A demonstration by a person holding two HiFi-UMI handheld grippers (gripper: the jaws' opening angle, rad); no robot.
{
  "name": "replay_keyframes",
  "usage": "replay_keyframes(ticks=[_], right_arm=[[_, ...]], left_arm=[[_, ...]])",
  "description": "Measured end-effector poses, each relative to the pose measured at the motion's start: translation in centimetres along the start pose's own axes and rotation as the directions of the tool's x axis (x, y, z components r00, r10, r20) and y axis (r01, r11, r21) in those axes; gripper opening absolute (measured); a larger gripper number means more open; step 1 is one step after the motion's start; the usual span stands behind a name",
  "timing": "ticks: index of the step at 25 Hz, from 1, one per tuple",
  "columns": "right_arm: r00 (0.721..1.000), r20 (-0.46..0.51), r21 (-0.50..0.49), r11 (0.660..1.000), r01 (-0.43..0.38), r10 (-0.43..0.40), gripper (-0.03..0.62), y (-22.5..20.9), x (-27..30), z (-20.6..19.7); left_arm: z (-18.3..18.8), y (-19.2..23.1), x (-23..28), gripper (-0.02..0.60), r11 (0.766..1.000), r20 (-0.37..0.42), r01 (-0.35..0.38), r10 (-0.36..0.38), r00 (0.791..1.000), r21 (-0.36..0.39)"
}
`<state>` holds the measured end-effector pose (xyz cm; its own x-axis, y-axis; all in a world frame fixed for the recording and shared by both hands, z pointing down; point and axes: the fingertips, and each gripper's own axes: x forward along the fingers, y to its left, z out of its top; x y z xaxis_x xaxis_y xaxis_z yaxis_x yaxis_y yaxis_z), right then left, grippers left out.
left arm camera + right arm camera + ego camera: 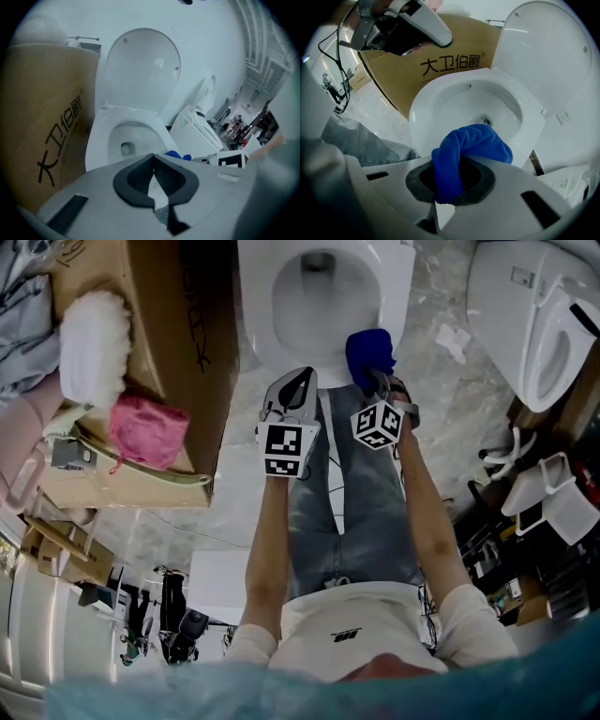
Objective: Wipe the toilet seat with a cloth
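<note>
Blue cloth: judged soft, light, floppy; pinched at its fold by right hand-held gripper over the toilet seat near rim; left hand-held gripper closed, empty.

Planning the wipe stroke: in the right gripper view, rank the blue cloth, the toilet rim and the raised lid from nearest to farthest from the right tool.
1. Blue cloth: clamped in the right tool, draped over its front.
2. Toilet rim: just ahead, beyond and below the cloth.
3. Raised lid: upright behind the bowl, at upper right.
</note>
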<state>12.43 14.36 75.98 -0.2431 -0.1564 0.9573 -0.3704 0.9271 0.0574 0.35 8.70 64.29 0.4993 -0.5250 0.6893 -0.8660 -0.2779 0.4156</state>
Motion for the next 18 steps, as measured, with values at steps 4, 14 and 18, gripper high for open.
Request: replay_keyframes(ticks=[4, 14, 18], right_arm=[[0.999, 0.002, -0.016, 0.999, -0.034, 0.034, 0.021, 2.1, 0.1, 0.8], [0.994, 0.0, -0.097, 0.989, -0.112, 0.112, 0.021, 5.7, 0.5, 3.0], [0.991, 0.0, -0.116, 0.985, -0.132, 0.132, 0.021, 6.4, 0.7, 3.7]], left_arm=[[-0.8, 1.0, -0.8, 0.009, 0.999, 0.006, -0.024, 0.024, 1.0, -0.036], [-2.7, 3.2, -2.6, 0.009, 0.986, 0.018, -0.081, 0.085, 0.996, -0.144], [-3.7, 3.9, -3.4, 0.009, 0.979, 0.013, -0.109, 0.113, 0.993, -0.174]])
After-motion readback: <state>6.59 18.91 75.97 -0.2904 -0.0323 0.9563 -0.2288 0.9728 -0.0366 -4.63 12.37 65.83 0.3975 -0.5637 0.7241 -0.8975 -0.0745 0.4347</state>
